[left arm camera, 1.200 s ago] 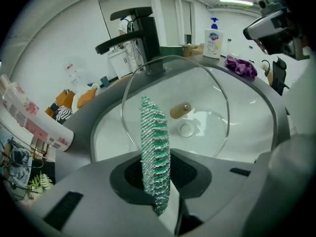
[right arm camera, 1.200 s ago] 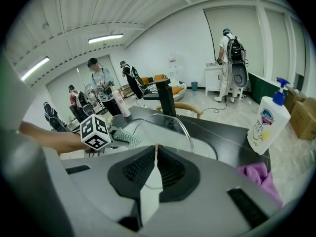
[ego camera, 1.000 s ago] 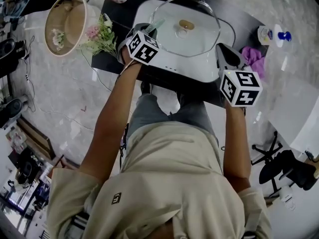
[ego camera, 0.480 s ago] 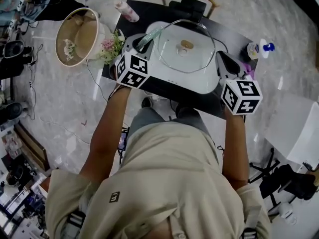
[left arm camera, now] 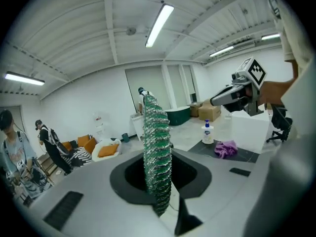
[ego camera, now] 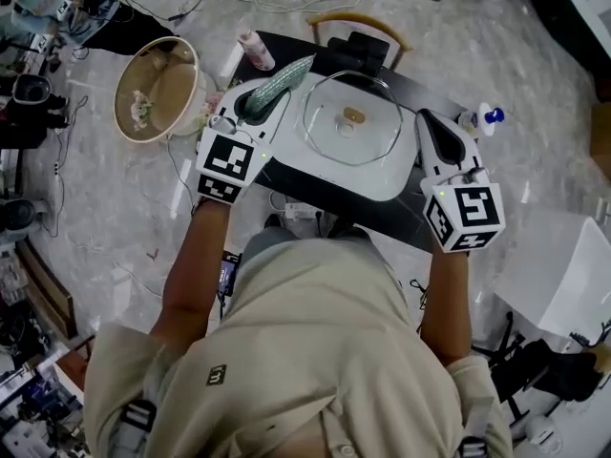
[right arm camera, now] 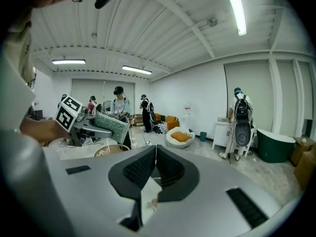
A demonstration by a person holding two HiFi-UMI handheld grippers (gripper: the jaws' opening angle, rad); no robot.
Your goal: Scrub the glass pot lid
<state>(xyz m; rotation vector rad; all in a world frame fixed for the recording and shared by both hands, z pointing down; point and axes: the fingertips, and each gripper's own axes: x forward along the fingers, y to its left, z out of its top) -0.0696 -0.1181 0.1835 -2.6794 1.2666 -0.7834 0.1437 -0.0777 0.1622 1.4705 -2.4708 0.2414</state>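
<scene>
The glass pot lid (ego camera: 351, 117) lies flat on a white board (ego camera: 382, 181) on the dark table, its knob in the middle. My left gripper (ego camera: 256, 98) is just left of the lid, shut on a green and silver scrub pad (ego camera: 279, 79) that sticks out toward the table's far edge. In the left gripper view the scrub pad (left arm camera: 157, 147) stands upright between the jaws of my left gripper (left arm camera: 160, 191), which points up into the room. My right gripper (ego camera: 427, 120) hovers at the lid's right side, shut and empty. The right gripper view shows my right gripper (right arm camera: 154, 157) with its pads pressed together.
A pink bottle (ego camera: 256, 49) and a black device (ego camera: 353, 48) sit at the table's far edge, before a chair (ego camera: 355, 19). A soap bottle (ego camera: 485, 117) stands at the right end, beside a purple cloth (left arm camera: 225, 148). A round basket (ego camera: 158, 89) sits on the floor at left. Several people stand in the room.
My left gripper has drawn the scrub pad left, off the lid's rim. Both grippers now sit farther apart from the lid. The head camera has shifted, so the table appears farther.
</scene>
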